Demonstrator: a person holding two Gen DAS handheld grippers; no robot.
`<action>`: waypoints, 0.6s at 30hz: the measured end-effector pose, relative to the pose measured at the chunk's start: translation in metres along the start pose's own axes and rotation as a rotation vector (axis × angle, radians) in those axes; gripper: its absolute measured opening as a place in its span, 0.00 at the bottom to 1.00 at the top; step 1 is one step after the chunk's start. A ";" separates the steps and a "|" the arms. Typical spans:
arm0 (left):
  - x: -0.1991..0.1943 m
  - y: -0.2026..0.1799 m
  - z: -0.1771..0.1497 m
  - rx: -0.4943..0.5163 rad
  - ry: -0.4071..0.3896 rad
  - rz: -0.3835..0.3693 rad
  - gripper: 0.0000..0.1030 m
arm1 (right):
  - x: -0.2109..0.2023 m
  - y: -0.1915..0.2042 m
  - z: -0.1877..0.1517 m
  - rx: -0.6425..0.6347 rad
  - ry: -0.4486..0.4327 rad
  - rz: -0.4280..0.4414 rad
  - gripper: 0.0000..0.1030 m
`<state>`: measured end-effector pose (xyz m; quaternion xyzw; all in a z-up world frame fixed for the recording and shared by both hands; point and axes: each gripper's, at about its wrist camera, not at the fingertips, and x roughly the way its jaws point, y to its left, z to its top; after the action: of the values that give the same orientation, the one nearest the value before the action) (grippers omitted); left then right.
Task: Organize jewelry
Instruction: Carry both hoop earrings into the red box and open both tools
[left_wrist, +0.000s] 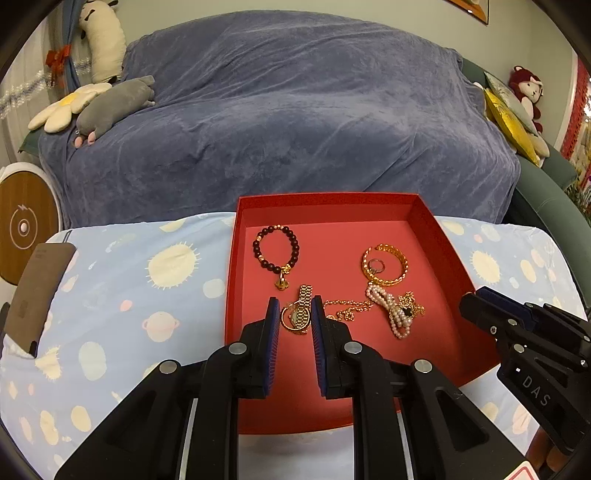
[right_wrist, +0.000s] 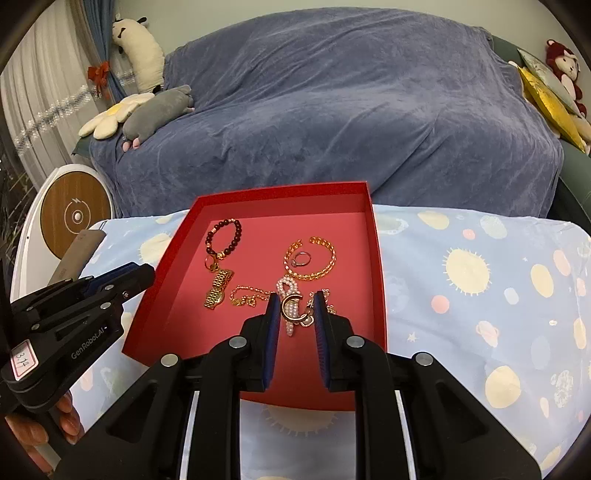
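A red tray (left_wrist: 251, 214) (right_wrist: 376, 258) sits on the table and holds several pieces of jewelry. A dark bead bracelet (left_wrist: 275, 245) (right_wrist: 225, 236) lies at the back left. A gold chain bangle (left_wrist: 386, 264) (right_wrist: 312, 258) with a small ring (left_wrist: 376, 264) (right_wrist: 301, 259) inside lies at the back right. A gold watch (left_wrist: 301, 310) (right_wrist: 218, 288) lies between the open jaws of my left gripper (left_wrist: 293, 310). A pearl strand (left_wrist: 391, 310) (right_wrist: 290, 306) tangled with a gold chain (left_wrist: 347, 308) (right_wrist: 247, 295) lies between the open jaws of my right gripper (right_wrist: 295, 306).
The table has a light blue cloth with suns and planets (left_wrist: 129, 295) (right_wrist: 480, 295). A brown flat case (left_wrist: 35, 295) leans at its left edge. A sofa under a blue blanket (left_wrist: 288, 118) stands behind, with plush toys (left_wrist: 110, 103). A round white device (right_wrist: 74, 218) stands at left.
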<state>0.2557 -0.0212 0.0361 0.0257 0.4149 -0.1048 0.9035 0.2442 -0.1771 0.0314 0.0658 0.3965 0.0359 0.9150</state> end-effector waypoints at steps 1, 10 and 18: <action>0.005 0.001 0.000 -0.001 0.009 0.001 0.14 | 0.004 -0.001 0.000 0.000 0.008 -0.006 0.17; 0.022 -0.001 -0.005 -0.006 0.041 0.014 0.18 | 0.019 0.001 -0.004 0.020 0.041 -0.002 0.18; 0.019 -0.004 -0.004 0.003 0.035 0.036 0.28 | 0.012 0.003 -0.005 0.010 0.034 -0.001 0.19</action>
<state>0.2637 -0.0280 0.0189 0.0364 0.4297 -0.0889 0.8978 0.2486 -0.1720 0.0198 0.0696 0.4122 0.0347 0.9078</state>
